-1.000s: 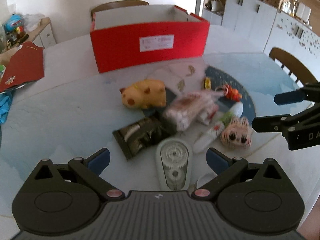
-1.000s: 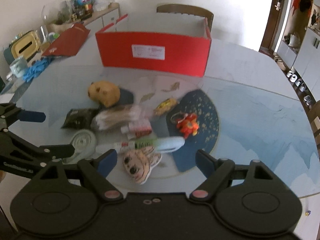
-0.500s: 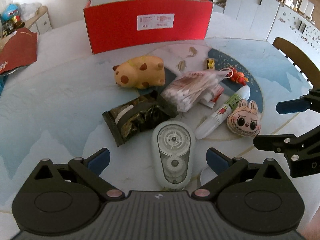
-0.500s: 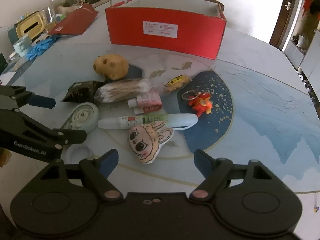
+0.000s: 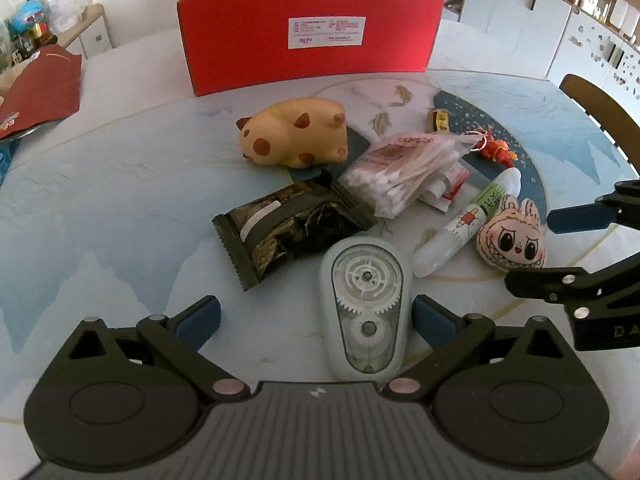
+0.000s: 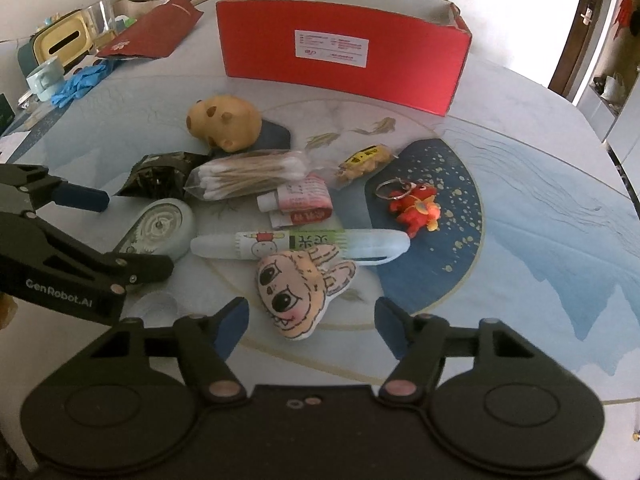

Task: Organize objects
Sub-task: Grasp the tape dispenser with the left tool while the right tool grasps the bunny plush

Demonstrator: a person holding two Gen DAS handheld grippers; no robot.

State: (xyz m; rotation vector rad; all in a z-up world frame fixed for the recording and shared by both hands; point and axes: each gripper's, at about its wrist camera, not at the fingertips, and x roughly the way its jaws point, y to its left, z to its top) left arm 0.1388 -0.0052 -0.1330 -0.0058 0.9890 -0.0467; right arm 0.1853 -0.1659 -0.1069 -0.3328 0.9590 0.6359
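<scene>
Right now your left hand-held gripper [image 5: 314, 316] has the pale, translucent oval tape dispenser with white gears [image 5: 365, 304] lying on the table [image 5: 100, 200] between its blue fingertips, and that is the relation your next move turns on. The dispenser's long axis runs near to far, in line with the fingers, so the jaws would close across its narrow width. It sits toward the right fingertip, which is just beside its edge or touching it, while the left fingertip stands well clear. The jaws are spread wide and grip nothing.

Your right hand-held gripper [image 6: 312, 322] is also wide open and empty. The flat plush face with big eyes and rabbit ears [image 6: 298, 286] lies just ahead of it, tilted, ears pointing far and right, nearer the left fingertip.

The open red cardboard box with a white label [image 5: 310, 54] stands at the far side of the table, beyond the whole scatter; it looks like the likely place for these things.
</scene>
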